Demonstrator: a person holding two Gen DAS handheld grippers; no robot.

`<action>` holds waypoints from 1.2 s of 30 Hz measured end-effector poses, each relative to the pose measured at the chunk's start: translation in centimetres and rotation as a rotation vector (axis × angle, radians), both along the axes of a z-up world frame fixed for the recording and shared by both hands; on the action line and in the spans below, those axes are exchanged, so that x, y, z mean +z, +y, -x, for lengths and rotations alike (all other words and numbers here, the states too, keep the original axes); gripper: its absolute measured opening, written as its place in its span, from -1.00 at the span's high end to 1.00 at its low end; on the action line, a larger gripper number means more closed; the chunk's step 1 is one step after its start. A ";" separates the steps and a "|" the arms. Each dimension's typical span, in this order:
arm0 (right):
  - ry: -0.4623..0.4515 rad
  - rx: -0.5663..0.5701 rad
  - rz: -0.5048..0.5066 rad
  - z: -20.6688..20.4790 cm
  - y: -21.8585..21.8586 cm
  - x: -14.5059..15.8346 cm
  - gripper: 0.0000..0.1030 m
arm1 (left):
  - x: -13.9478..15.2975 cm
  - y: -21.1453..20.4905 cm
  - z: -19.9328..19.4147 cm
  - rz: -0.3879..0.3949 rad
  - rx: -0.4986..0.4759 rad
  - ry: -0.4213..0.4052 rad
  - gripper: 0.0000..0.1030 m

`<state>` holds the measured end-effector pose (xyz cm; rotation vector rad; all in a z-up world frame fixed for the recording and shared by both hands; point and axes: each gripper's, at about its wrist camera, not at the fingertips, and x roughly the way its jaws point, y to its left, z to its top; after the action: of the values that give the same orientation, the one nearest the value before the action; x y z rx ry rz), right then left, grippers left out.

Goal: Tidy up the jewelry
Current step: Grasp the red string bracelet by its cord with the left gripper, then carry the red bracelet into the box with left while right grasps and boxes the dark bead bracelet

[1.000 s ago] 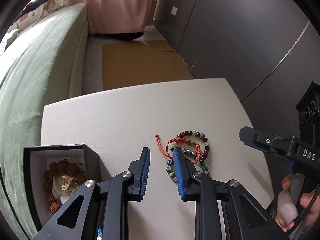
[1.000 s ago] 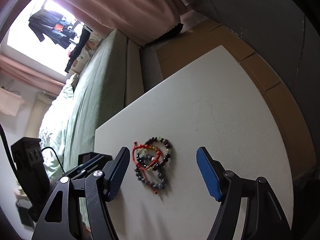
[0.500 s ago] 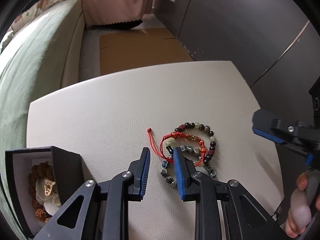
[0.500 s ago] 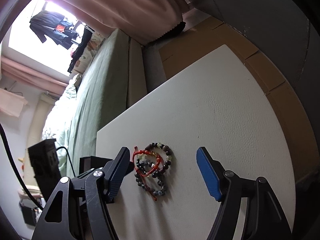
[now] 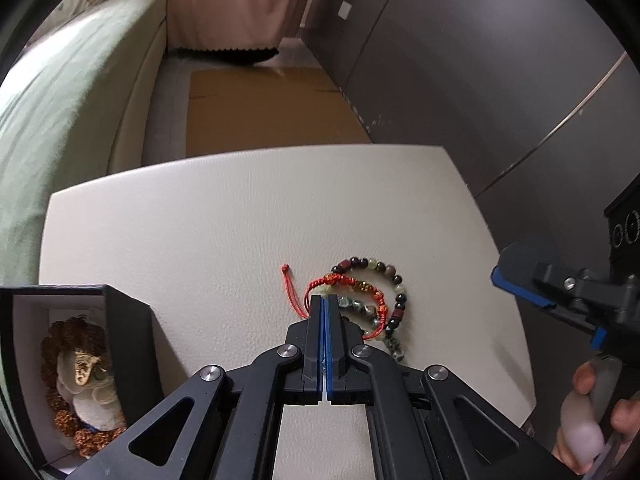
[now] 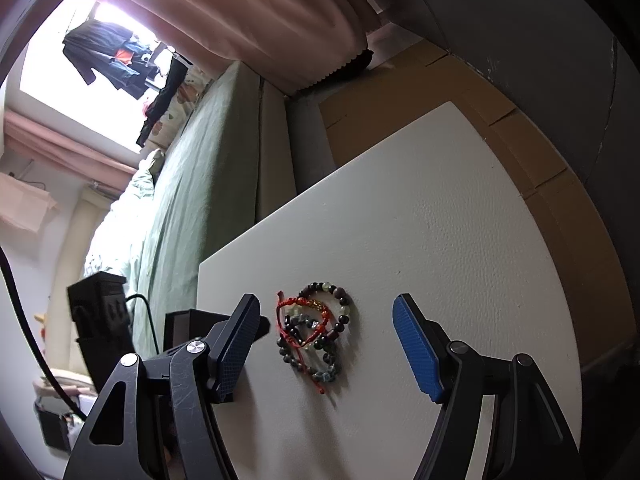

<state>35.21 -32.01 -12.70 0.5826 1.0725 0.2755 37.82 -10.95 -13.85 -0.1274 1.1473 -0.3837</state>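
A pile of bracelets lies on the white table [image 5: 200, 220]: a red cord bracelet [image 5: 344, 282], a mixed dark and pale bead bracelet [image 5: 396, 300] and a grey-green bead bracelet [image 5: 360, 310]. My left gripper [image 5: 323, 300] is shut, its tips pinched on the red cord bracelet at the pile's near left edge. My right gripper [image 6: 324, 340] is open and empty, held above the table with the bracelet pile [image 6: 316, 332] between its fingers in the right wrist view. It shows at the right of the left wrist view [image 5: 552, 292].
An open black jewelry box [image 5: 72, 368] at the table's near left holds a brown bead strand and a gold piece on a white cushion. The box also shows in the right wrist view [image 6: 188, 324]. A green sofa [image 5: 60, 100] and cardboard [image 5: 264, 108] lie beyond the table.
My left gripper has closed from a narrow gap to fully shut on the red cord bracelet. The right gripper stays open, shifted slightly.
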 end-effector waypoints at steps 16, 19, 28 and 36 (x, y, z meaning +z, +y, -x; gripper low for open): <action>0.004 -0.039 -0.060 -0.1 -0.8 0.2 -0.37 | 1.3 -1.9 -2.2 -0.154 -0.057 0.058 0.32; -0.007 -0.049 -0.064 0.1 -1.3 0.5 -0.37 | 0.5 -2.4 -2.9 -0.177 -0.066 0.086 0.29; -0.002 -0.077 -0.085 0.4 -3.0 0.4 -0.37 | -2.0 -3.7 -4.1 -0.176 -0.065 0.136 0.30; -0.008 -0.063 -0.083 0.4 -2.5 0.6 -0.37 | -0.5 -2.4 -3.1 -0.084 -0.031 0.114 0.93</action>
<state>34.81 -34.56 -12.15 0.6885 1.0368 0.2678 40.90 -13.32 -14.35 -0.0582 1.2771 -0.3591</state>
